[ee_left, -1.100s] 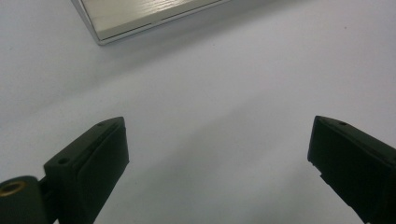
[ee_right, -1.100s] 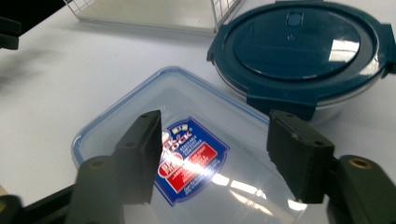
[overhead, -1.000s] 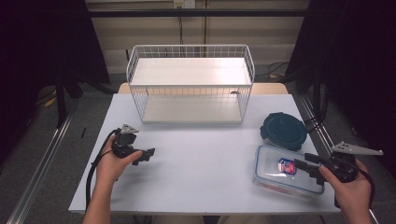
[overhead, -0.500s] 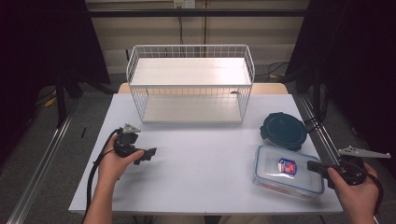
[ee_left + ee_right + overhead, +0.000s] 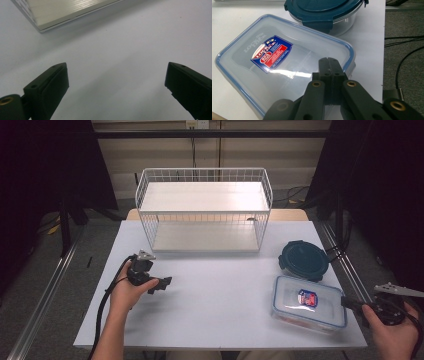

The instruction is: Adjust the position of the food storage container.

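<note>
A clear rectangular food box [image 5: 300, 312] with a blue-rimmed lid and a red and blue label lies at the table's near right. My right gripper [image 5: 346, 301] is shut with nothing between its jaws, just off the box's right end. In the right gripper view the closed jaws of the right gripper [image 5: 328, 62] sit over the near corner of the box [image 5: 274, 57]. My left gripper [image 5: 162, 284] is held at the left of the table. Its jaws point right and stand wide open over bare white table, as the left gripper view [image 5: 116, 75] confirms.
A round container with a dark teal lid [image 5: 304, 260] [image 5: 324, 10] stands just behind the box. A white wire shelf rack [image 5: 205, 210] fills the back middle of the white table [image 5: 220, 310]. Its lower board [image 5: 67, 10] lies ahead of the left jaws. Table edge and floor cables lie right.
The right hand has drawn back to the right, off the box's end towards the table's edge, and its jaws have come together. The left hand has stayed put.
</note>
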### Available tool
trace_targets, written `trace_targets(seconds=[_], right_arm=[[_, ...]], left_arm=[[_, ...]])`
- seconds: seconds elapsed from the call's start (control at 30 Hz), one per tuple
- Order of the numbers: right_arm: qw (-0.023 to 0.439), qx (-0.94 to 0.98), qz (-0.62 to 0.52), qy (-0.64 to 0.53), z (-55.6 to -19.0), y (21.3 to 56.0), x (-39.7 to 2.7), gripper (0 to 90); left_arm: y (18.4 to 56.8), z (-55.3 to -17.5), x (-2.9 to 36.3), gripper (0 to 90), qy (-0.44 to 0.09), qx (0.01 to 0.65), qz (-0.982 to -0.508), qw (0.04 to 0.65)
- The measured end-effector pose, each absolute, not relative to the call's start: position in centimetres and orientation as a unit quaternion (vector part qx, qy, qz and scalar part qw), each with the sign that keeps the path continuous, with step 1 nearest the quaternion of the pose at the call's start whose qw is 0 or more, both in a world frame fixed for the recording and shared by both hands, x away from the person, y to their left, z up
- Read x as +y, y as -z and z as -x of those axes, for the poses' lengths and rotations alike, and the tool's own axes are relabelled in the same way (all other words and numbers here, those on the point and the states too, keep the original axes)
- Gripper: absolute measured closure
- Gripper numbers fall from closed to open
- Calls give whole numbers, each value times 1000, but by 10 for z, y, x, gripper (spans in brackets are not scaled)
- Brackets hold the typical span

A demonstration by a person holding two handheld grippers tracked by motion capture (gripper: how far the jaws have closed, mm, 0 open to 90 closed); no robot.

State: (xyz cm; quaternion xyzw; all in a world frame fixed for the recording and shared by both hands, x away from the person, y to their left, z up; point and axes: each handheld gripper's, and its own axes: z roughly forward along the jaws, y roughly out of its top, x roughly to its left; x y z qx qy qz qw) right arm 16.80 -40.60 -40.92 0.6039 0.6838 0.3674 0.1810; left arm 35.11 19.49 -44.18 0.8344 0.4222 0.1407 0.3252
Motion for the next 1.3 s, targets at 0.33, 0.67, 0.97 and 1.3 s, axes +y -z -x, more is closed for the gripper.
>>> trace_targets(seconds=[0.33, 0.67, 0.97, 1.3], right_arm=[[186, 658, -624, -379, -162, 413, -406, 559], [162, 648, -650, -361, -164, 419, -400, 442], [139, 636, -668, -360, -163, 418, -400, 457], [108, 625, -671, -385, -166, 422, -394, 547]], left_arm=[[442, -354, 190, 51, -139, 418, -838, 323], [443, -354, 188, 51, -137, 419, -838, 322], [443, -353, 188, 51, -137, 413, -842, 319], [445, -353, 184, 51, -134, 410, -845, 317]])
